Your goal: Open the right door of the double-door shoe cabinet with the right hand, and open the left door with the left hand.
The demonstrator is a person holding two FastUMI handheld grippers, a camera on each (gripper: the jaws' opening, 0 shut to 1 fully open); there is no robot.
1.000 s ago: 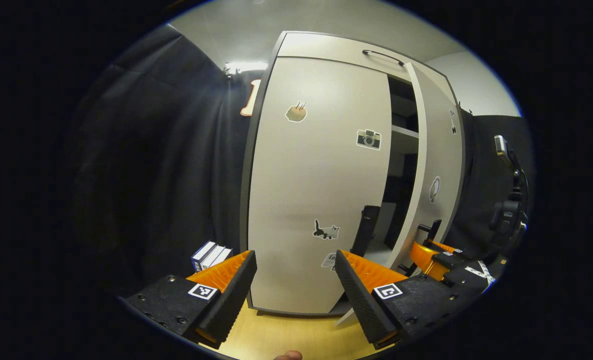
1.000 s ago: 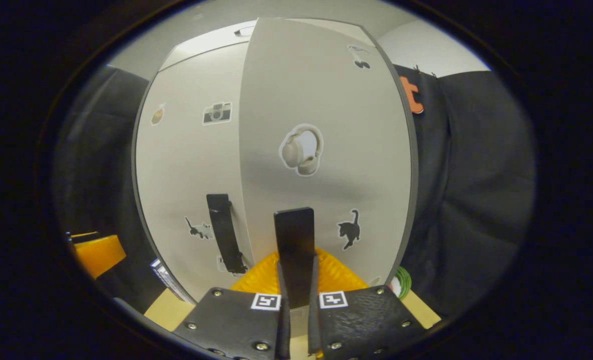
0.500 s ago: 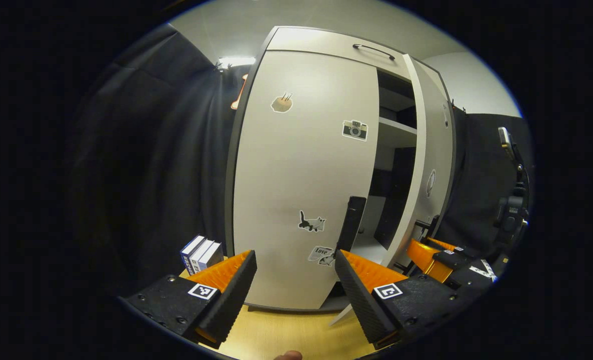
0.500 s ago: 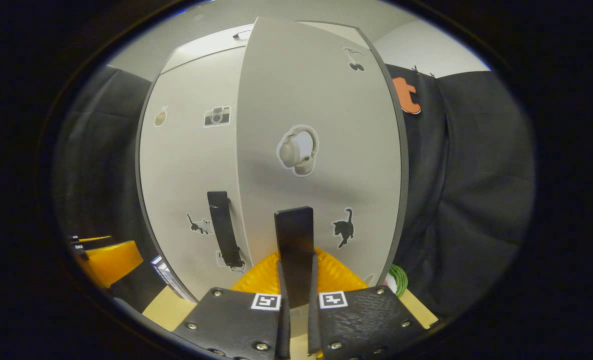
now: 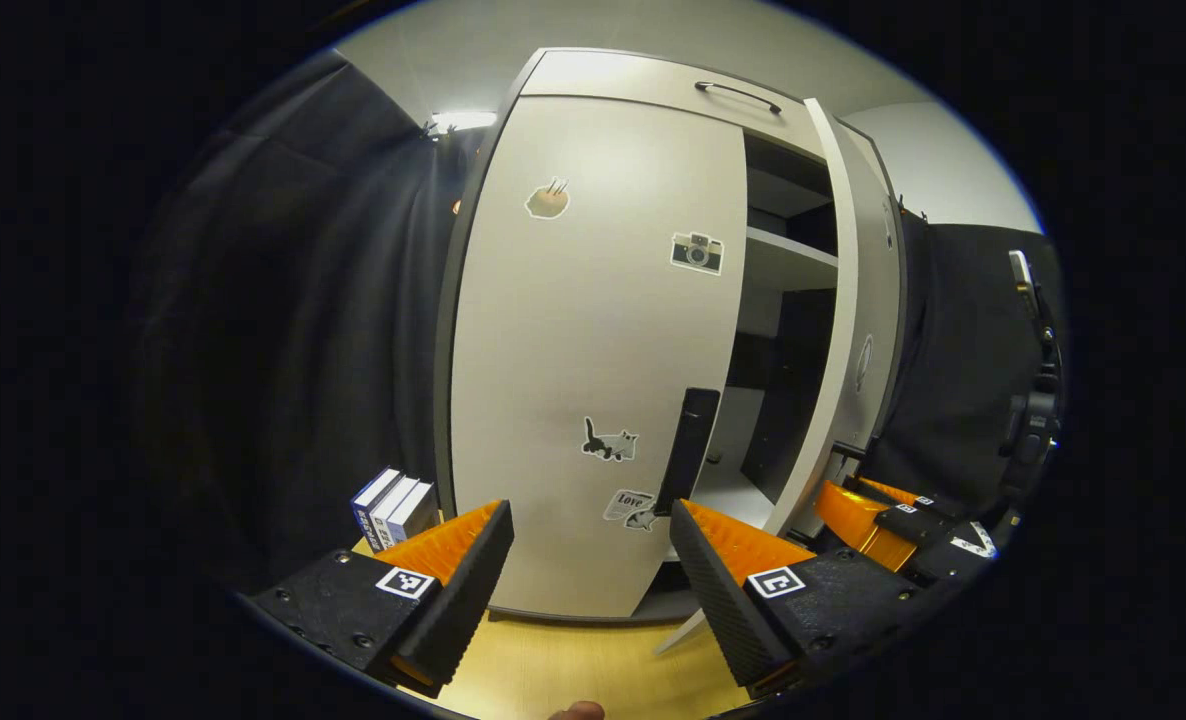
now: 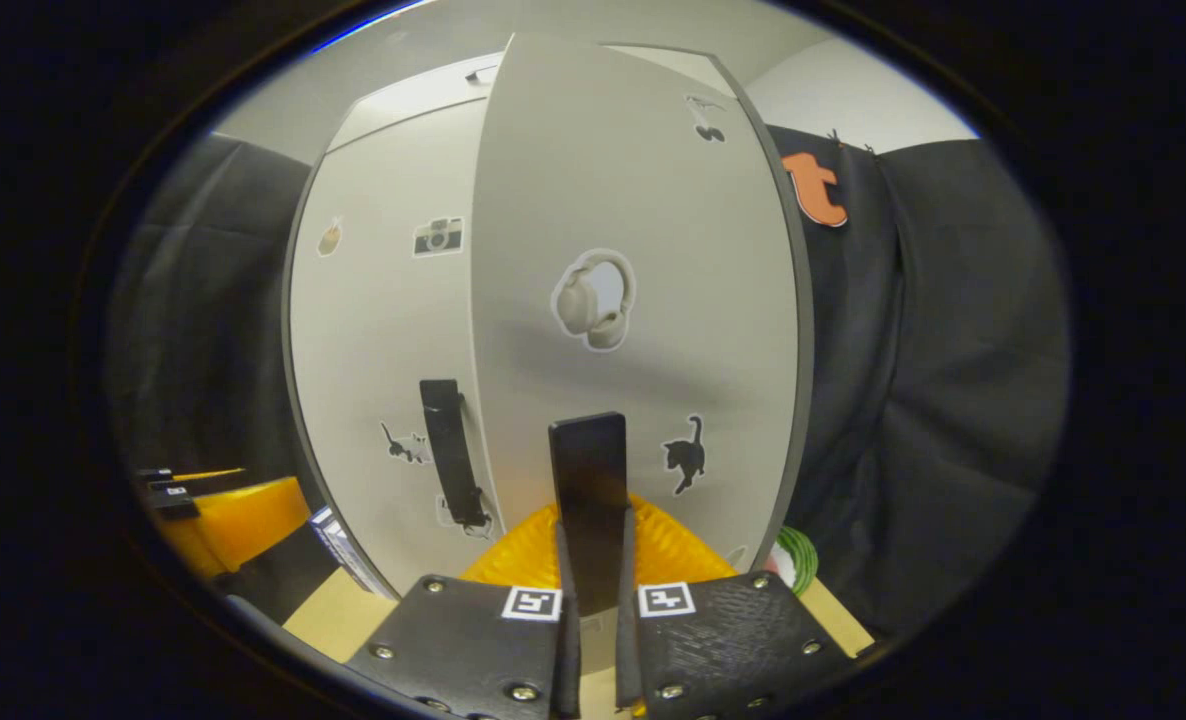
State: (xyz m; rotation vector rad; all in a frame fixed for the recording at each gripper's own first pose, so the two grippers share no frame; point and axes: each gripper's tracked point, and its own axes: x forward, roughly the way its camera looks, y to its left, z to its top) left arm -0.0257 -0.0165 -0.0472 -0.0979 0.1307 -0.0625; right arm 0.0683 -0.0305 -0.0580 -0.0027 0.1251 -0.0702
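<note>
Only legible writing: "Love" sticker (image 5: pixel 636 499); right gripper (image 6: pixel 590 600) clamps door handle (image 6: pixel 589 480); left gripper (image 5: pixel 593 565) agape, empty.

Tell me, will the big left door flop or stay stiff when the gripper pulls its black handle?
The left door looks like a flat rigid panel, so it probably swings stiffly. Its handle sits at the free edge, likely easing the pull. The right door already stands open, unbent.

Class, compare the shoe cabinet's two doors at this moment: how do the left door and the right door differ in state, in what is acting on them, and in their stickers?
1. The right door stands ajar, exposing shelves; the left door is shut.
2. The right gripper is clamped on the right door's handle; the left gripper is open, short of the left door's handle.
3. The right door carries a headphones sticker; the left door a camera sticker.

Both are pale, with dark vertical handles and cat stickers.
</note>
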